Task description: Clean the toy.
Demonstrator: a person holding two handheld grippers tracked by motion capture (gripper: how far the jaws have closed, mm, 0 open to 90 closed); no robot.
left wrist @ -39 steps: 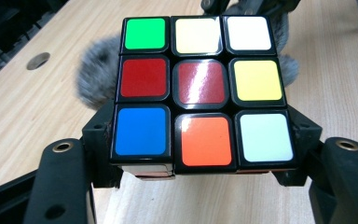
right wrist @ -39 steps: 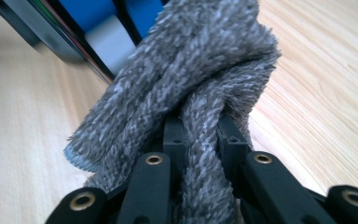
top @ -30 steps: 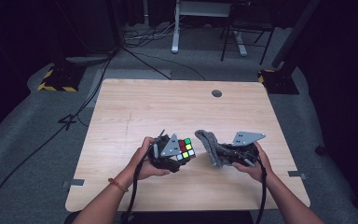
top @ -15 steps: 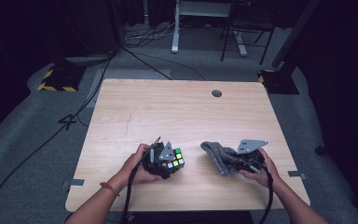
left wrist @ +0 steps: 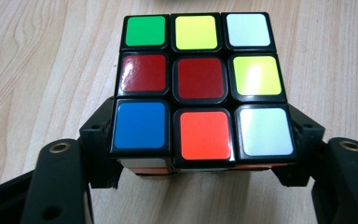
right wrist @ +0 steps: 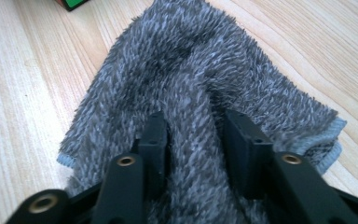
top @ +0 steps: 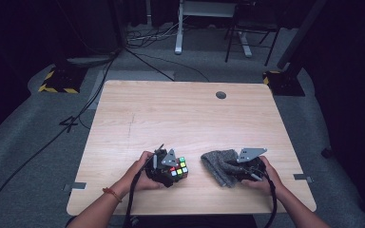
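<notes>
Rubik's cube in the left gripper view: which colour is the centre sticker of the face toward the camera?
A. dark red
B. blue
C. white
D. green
A: on the Rubik's cube, held in the left claw, the middle sticker is dark red, flanked by dark red and yellow.

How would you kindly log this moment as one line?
left gripper: shut on puzzle cube | right gripper: jaws just opening, grey cloth between | table
</notes>
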